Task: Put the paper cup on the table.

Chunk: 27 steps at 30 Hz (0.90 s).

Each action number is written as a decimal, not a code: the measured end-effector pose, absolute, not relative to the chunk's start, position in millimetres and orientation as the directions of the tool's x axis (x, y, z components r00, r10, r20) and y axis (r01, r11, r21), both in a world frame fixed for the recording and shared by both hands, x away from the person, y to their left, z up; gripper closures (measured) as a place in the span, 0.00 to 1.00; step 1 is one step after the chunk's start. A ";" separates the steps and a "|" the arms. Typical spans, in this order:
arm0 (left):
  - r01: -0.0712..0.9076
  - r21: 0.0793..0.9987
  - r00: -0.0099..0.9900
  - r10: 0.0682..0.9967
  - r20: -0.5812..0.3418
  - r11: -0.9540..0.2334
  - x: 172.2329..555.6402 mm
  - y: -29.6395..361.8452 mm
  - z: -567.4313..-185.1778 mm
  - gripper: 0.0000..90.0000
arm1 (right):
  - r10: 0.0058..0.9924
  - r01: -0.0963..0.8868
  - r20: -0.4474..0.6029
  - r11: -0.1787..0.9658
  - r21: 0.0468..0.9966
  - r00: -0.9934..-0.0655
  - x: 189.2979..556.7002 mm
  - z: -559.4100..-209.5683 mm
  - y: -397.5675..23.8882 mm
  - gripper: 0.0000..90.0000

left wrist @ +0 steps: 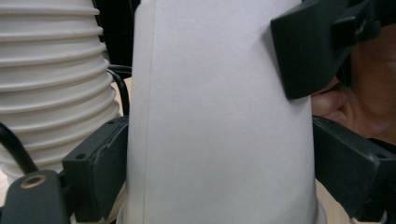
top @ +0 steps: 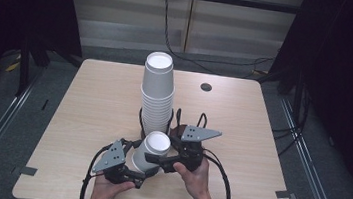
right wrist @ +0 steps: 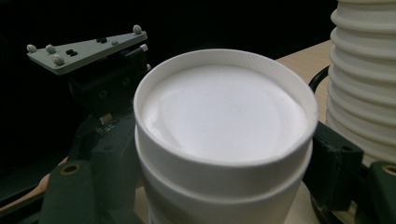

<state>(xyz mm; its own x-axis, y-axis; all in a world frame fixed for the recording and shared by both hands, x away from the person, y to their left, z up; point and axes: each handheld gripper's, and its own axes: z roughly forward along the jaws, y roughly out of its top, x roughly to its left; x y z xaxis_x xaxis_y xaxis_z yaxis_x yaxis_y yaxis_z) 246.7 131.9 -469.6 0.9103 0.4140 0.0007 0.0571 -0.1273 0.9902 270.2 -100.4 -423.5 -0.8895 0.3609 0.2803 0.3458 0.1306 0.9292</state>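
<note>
cups in hand: two nested upside-down paper cups (top: 151, 153), base up, between the two grippers near the person's edge of the table (top: 89, 99); the right gripper view shows the lip of an inner cup peeking under the outer one (right wrist: 224, 140), so i count two there
long axis: it runs from the wide mouth low on the person's left up to the base, leaning toward the tall stack; tilted, not upright
left gripper (top: 132, 174): takes the pair low down, near the mouth; in the left gripper view its jaws stand either side of the cup wall (left wrist: 219, 121), spread about as wide as the cup; whether the pads actually press i cannot tell
right gripper (top: 157, 161): comes in from the other side, higher up near the base; in its own view the jaws flank the outer cup just under the base rim and look to be pinching it
turning relation: one gripper low, one high on the same leaning axis; a pull apart would have to run along that axis, i'd judge
nearer hand: both are at the cups; neither has to reach
tall stack (top: 157, 95): upside-down cups just behind the pair, close but apart; about a dozen rims, too crowded to count exactly
count: one tall stack; one nested pair; two grippers; two hands; one dark hole (top: 206, 87) in the tabletop
</note>
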 end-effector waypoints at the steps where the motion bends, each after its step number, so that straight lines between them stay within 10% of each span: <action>1: 0.070 0.990 0.912 0.410 -0.015 -0.119 247.2 130.8 -469.9 0.13 | 0.359 0.347 0.282 0.131 0.929 -0.890 270.3 -424.4 -100.2 0.26; 27: 0.094 0.977 0.908 0.419 -0.006 -0.191 249.1 140.3 -467.9 0.19 | 0.357 0.340 0.287 0.096 0.935 -0.889 272.6 -423.9 -101.8 0.14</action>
